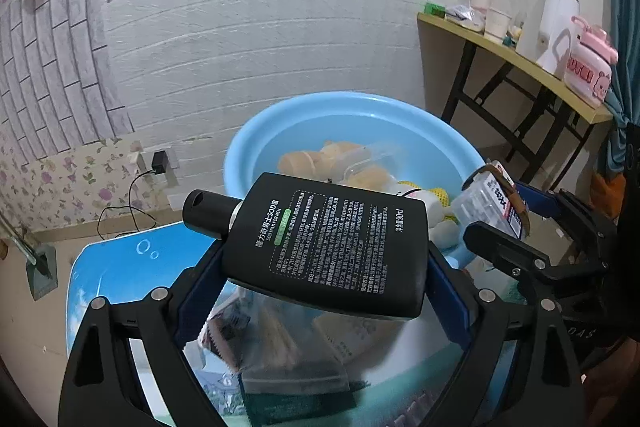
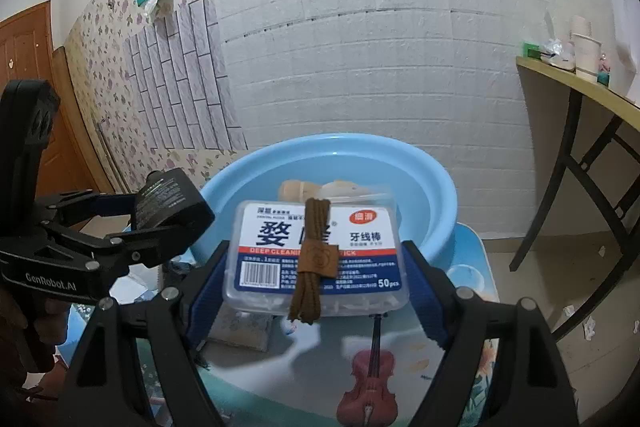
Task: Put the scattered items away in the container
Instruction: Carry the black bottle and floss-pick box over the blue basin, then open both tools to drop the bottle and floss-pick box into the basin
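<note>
My left gripper is shut on a flat black lotion bottle, held crosswise between the blue pads with its cap pointing left. Just beyond it stands the light blue basin, which holds several beige and yellow items. My right gripper is shut on a clear floss pick box with a tied brown lace bundle lying across its lid. The basin is straight ahead of it. Each gripper shows in the other's view: the right gripper with the floss box, the left gripper with the bottle.
The basin sits on a low table with a blue printed top. Under the grippers lie plastic packets and a small red violin model. A folding table with cups, a kettle and a pink bottle stands at right. A brick-pattern wall is behind.
</note>
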Motion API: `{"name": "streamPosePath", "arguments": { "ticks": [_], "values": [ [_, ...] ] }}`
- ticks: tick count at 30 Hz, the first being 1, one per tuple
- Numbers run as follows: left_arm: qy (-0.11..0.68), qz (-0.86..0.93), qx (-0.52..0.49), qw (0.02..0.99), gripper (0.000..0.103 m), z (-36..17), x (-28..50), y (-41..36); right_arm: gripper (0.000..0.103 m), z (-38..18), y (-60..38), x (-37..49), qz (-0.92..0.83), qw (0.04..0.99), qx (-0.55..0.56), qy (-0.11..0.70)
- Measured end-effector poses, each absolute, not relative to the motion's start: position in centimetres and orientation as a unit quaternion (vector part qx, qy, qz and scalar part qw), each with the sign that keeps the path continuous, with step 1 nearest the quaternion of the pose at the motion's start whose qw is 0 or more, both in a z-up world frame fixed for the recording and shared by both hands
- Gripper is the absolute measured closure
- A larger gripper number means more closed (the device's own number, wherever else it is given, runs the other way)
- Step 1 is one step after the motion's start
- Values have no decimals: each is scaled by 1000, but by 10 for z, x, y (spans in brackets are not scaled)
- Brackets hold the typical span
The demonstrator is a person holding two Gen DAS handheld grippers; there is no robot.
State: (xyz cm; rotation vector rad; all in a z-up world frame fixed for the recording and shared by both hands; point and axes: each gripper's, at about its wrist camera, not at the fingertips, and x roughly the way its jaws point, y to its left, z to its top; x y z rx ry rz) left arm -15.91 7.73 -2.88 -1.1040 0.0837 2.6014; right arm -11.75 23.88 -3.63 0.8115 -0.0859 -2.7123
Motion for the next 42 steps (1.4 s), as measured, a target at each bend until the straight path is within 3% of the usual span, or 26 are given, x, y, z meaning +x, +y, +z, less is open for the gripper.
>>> {"name": "streamPosePath", "arguments": {
  "ticks": [42],
  "values": [
    [53,905,-391,160,11,-35,-179,95,17,-47,242,-131,-945,155,287,-30]
  ]
}}
